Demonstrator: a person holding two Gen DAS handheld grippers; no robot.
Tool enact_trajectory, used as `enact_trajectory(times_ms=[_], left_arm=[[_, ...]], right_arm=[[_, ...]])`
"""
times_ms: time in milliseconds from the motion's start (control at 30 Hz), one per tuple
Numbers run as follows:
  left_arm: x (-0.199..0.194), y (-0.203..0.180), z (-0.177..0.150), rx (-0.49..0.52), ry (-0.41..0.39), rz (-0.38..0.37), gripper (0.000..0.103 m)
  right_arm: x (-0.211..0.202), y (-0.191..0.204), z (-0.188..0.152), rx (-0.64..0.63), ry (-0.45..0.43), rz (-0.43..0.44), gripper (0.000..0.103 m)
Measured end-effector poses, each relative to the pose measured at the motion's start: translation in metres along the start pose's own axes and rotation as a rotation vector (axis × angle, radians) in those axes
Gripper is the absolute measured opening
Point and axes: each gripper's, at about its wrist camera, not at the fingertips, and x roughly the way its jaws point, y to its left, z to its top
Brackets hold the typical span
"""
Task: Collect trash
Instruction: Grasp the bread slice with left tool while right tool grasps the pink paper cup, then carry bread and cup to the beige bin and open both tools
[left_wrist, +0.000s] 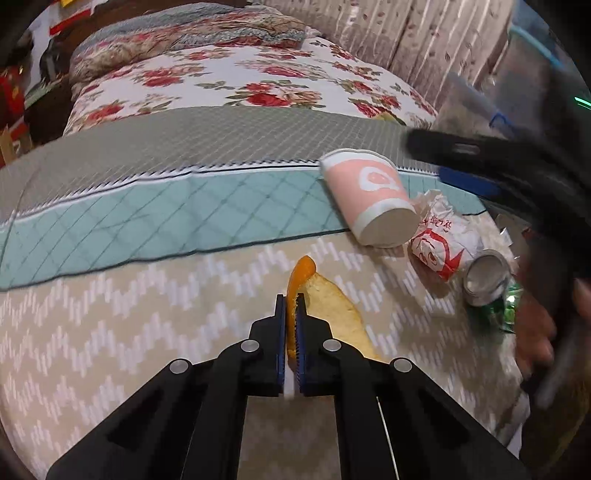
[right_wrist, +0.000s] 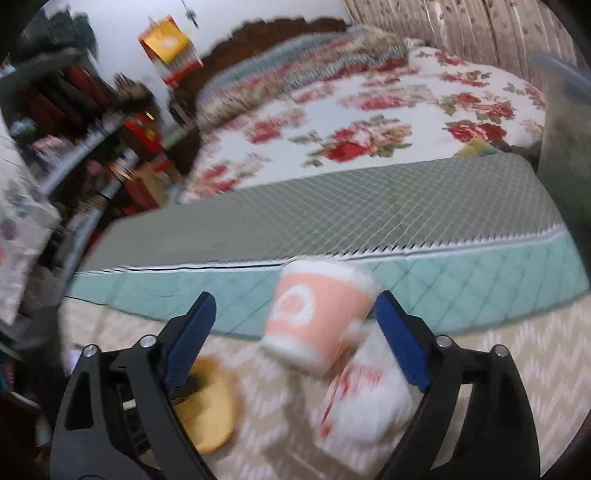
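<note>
My left gripper (left_wrist: 291, 299) is shut on an orange peel (left_wrist: 325, 302), orange outside and pale inside, held over the beige zigzag blanket (left_wrist: 129, 325). A pink and white paper cup (left_wrist: 369, 195) lies on its side to the right. Beside it lie a crumpled white and red wrapper (left_wrist: 443, 243) and a crushed green can (left_wrist: 487, 280). My right gripper (right_wrist: 295, 314) is open above the cup (right_wrist: 317, 314) and the wrapper (right_wrist: 365, 402), blurred by motion. It shows in the left wrist view as a dark blur (left_wrist: 480, 158). The peel (right_wrist: 210, 406) shows at its lower left.
The trash lies on a bed with a teal quilted band (left_wrist: 147, 206), a grey quilt (left_wrist: 184, 140) and a floral cover (left_wrist: 240, 81). A translucent bin (left_wrist: 535, 85) stands at the right. Cluttered shelves (right_wrist: 92, 122) stand at the left.
</note>
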Motion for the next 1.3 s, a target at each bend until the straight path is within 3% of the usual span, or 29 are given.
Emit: enact_trajectory(times_ms=[167,233,467,533,700,833,1033,1067,1100,1133,1300], left_arm=[[-0.026,0.028,-0.016,-0.045,-0.015,-0.018,0.004],[-0.033,0.038,-0.02,-0.063,-0.015,-0.023,0.004],[-0.054,0.061,-0.042,-0.086,-0.018,-0.016,0.004],[-0.06,0.063,-0.048,-0.083,-0.023,-0.02,0.004],[-0.056,0.062,-0.056,-0.076,0.005,-0.038,0.005],[-0.049,0.057,-0.06,-0.071,0.035,-0.056,0.018],[-0.047,0.052,-0.061,-0.071,0.031,-0.044,0.018],[-0.047,0.051,-0.061,-0.07,0.032,-0.042,0.018],[-0.047,0.049,-0.061,-0.072,0.032,-0.035,0.008],[-0.046,0.047,-0.061,-0.073,0.037,-0.036,0.005],[-0.06,0.039,-0.059,-0.08,0.013,-0.06,0.004]], right_arm=[[0.057,-0.002,0.016,0.006,0.2,-0.087,0.09],[0.065,0.012,0.012,-0.039,0.217,-0.093,0.088],[0.047,0.104,-0.041,-0.437,0.189,-0.003,0.086],[0.039,0.114,-0.06,-0.466,0.187,0.038,0.087],[0.033,0.112,-0.085,-0.404,0.181,0.037,0.089],[0.02,0.104,-0.102,-0.34,0.142,0.048,0.09],[0.014,0.104,-0.117,-0.328,0.086,0.028,0.089],[0.012,0.103,-0.118,-0.326,0.074,0.028,0.087],[0.012,0.103,-0.118,-0.326,0.072,0.04,0.071],[0.01,0.102,-0.117,-0.325,0.069,0.056,0.063],[-0.024,0.112,-0.122,-0.378,-0.047,0.073,0.061]])
